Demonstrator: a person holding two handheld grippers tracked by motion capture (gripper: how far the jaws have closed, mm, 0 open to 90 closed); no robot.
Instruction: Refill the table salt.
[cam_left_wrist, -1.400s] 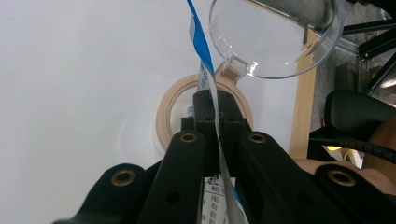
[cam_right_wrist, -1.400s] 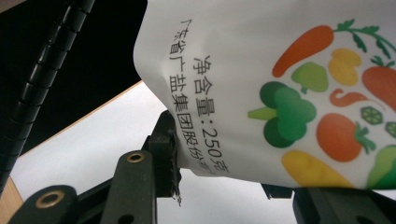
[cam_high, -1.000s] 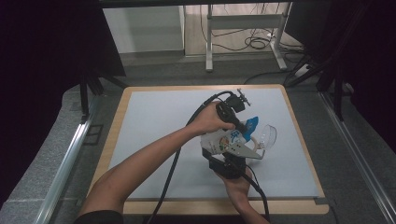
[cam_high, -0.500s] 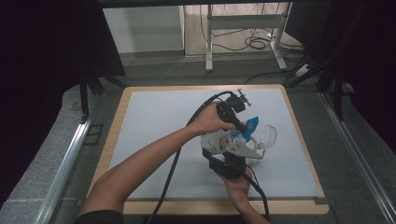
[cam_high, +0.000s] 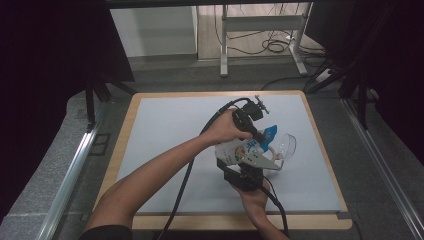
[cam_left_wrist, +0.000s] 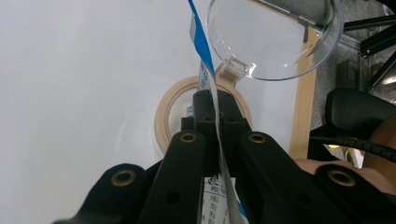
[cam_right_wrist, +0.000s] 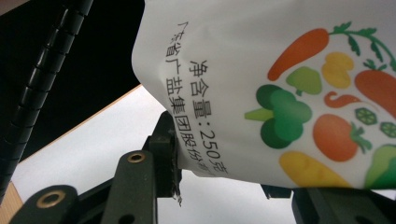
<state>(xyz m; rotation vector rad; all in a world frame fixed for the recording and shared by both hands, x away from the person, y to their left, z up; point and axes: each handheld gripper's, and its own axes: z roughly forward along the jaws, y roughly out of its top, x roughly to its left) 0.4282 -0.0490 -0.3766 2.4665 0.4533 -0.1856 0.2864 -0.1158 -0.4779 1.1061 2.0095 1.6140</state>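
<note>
A: What's on the pouch (cam_right_wrist: 289, 93)?

B: Cartoon vegetables, plus Chinese print with "250" in it. No brand I can read.

A: Where is it?

B: Held up over the mat (cam_high: 165, 130), just beside a clear bowl (cam_left_wrist: 275, 37). The left gripper (cam_left_wrist: 215, 109) pinches its blue top edge, jaws tight together. The right gripper (cam_right_wrist: 219, 182) clamps its lower end, jaws partway apart.

A: Anything under it?

B: A tape roll (cam_left_wrist: 170, 109).
</note>
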